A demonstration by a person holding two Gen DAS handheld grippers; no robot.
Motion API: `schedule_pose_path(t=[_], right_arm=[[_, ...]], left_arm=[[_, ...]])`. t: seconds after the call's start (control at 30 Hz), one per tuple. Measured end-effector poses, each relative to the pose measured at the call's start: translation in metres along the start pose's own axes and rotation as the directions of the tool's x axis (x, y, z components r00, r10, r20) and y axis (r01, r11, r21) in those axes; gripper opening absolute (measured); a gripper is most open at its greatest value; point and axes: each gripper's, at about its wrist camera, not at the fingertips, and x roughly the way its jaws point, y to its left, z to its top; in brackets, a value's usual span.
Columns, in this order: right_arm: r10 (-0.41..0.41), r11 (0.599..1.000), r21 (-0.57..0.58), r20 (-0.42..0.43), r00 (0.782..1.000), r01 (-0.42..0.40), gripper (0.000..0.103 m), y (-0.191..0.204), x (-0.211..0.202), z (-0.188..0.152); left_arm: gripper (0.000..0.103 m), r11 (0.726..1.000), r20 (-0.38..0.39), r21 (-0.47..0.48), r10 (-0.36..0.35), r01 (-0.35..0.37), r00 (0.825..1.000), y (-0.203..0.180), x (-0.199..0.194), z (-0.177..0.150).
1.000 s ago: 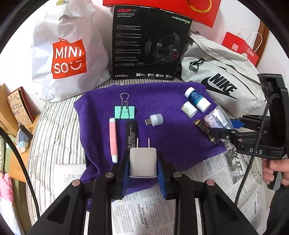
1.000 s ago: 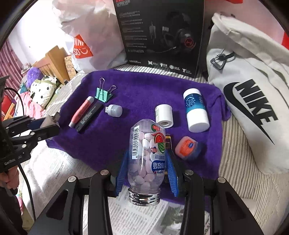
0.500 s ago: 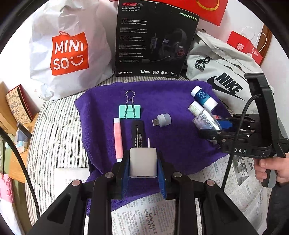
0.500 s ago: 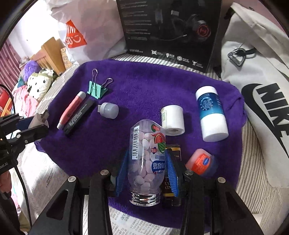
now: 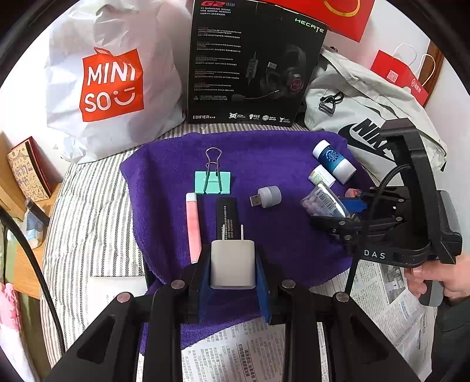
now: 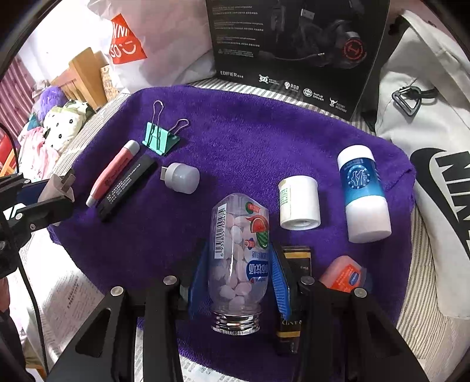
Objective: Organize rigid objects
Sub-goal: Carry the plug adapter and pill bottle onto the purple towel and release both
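Orange-lidded tub [image 6: 342,277] partly hidden behind right gripper [image 6: 239,266]; black-gold tube [image 6: 293,296] mostly covered; newspaper [image 5: 249,349] print unreadable.

Both tools [image 5: 233,264] [image 6: 236,264] clamped, loaded.

a striped grey-and-white bedsheet [image 5: 88,211] covers the surface, with newspaper [image 5: 243,352] spread along the near edge. at the far side a white wall [image 5: 176,17] shows in even, soft light. to the far left stands light wooden furniture [image 6: 83,76], with a striped pink curtain [image 6: 17,85] beyond it.
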Motion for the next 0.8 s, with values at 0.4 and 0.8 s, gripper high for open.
schedule_pose_path(t=[0.4, 0.8], right_arm=[[0.036, 0.999, 0.027, -0.004, 0.999, -0.036, 0.044, -0.007, -0.003, -0.001], [0.028, 0.999, 0.038, -0.008, 1.000, -0.028, 0.046, -0.011, -0.025, -0.018]], left_arm=[[0.026, 1.000, -0.018, -0.004, -0.012, 0.012, 1.000, -0.002, 0.007, -0.001], [0.026, 1.000, -0.025, 0.002, -0.015, 0.015, 1.000, -0.005, 0.010, 0.004]])
